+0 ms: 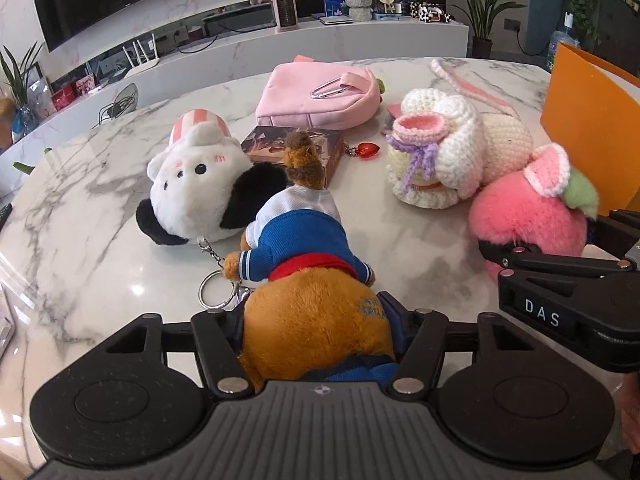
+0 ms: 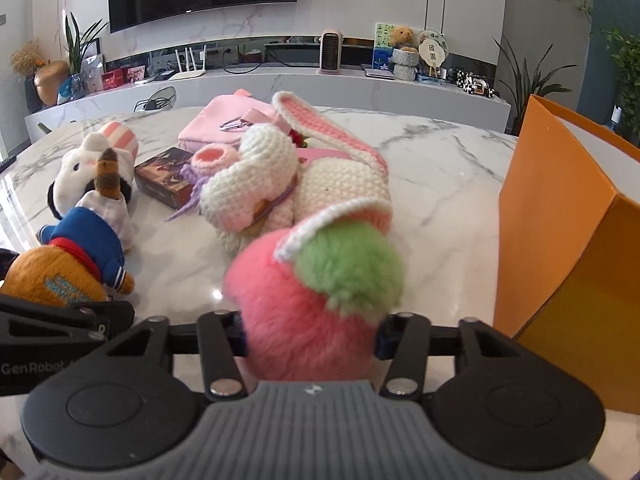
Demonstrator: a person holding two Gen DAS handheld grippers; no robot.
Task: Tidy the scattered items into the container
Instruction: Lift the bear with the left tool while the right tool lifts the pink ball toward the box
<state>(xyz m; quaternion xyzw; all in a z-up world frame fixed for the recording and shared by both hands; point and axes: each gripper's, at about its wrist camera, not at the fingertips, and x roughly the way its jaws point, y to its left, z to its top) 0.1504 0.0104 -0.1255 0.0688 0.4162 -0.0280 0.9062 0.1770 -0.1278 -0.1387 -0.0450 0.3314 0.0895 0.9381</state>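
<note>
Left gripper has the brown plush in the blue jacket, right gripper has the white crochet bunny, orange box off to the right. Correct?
Not quite. The right gripper is shut on the pink fluffy peach plush, not the crochet bunny, as the right wrist view shows. The left gripper does hold the brown plush, and the orange box sits right.

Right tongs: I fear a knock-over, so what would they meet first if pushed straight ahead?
The right tongs already hold the pink fluffy plush; straight ahead that plush would probably bump the crocheted bunny first, though depth is unclear.
</note>
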